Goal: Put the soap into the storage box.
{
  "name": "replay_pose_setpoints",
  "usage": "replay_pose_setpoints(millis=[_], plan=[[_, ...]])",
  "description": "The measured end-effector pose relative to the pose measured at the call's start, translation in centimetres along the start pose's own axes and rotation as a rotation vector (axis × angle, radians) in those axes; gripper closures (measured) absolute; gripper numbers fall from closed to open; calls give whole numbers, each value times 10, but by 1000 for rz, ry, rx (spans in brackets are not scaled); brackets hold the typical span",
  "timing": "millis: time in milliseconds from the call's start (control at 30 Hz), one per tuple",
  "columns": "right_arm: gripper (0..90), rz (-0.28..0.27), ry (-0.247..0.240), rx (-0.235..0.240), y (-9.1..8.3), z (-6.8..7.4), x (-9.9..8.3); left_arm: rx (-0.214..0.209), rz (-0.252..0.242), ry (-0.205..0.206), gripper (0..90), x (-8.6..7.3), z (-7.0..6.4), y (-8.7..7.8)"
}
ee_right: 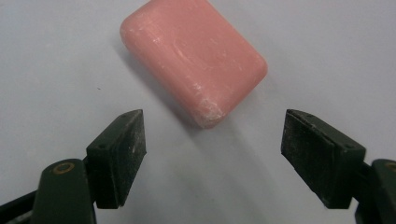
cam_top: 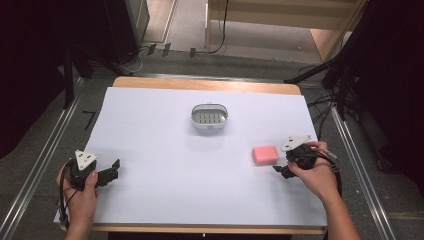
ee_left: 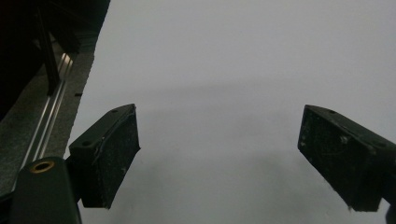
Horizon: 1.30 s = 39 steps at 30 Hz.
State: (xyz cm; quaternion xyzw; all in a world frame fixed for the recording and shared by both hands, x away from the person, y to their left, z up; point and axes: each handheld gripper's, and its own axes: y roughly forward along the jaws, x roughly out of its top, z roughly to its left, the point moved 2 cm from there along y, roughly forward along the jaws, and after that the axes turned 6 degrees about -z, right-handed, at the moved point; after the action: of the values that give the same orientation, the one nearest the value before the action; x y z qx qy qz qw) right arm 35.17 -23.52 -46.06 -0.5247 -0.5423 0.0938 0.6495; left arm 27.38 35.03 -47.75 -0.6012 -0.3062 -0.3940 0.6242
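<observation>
Two hand-held grippers sit wide open over the white counter [cam_top: 165, 175]: the left hand-held gripper [ee_left: 219, 158] over bare surface, the right hand-held gripper [ee_right: 212, 158] just short of a pink soap bar [ee_right: 194, 58]. Far centre rests a white soap dish [cam_top: 210, 117].

R gripper [ee_right: 212, 156] jaws wide apart — pink soap bar [ee_right: 194, 58] just ahead, untouched.

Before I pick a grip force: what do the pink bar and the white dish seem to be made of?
The pink bar looks like soap: matte and waxy, with whitish scuffs and a chipped, crumbly corner. The white dish looks like smooth moulded plastic with a ribbed grey insert, though it is too small to be sure.
</observation>
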Motion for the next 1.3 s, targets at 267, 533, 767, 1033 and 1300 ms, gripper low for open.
replay_pose_setpoints(millis=[267, 533, 767, 1033, 1300], plan=[[215, 38, -20, 12, 3, -1, 6, 0, 0, -1, 134, 0, 0, 0], [209, 66, -56, 18, 6, -2, 13, 0, 0, -1, 134, 0, 0, 0], [182, 95, -93, 24, 8, -4, 20, 0, 0, -1, 134, 0, 0, 0], [151, 111, -138, 16, 13, -4, 28, 0, 0, -1, 134, 0, 0, 0], [148, 127, -173, 41, 17, -6, 36, -1, 1, -3, 134, 0, 0, 0]])
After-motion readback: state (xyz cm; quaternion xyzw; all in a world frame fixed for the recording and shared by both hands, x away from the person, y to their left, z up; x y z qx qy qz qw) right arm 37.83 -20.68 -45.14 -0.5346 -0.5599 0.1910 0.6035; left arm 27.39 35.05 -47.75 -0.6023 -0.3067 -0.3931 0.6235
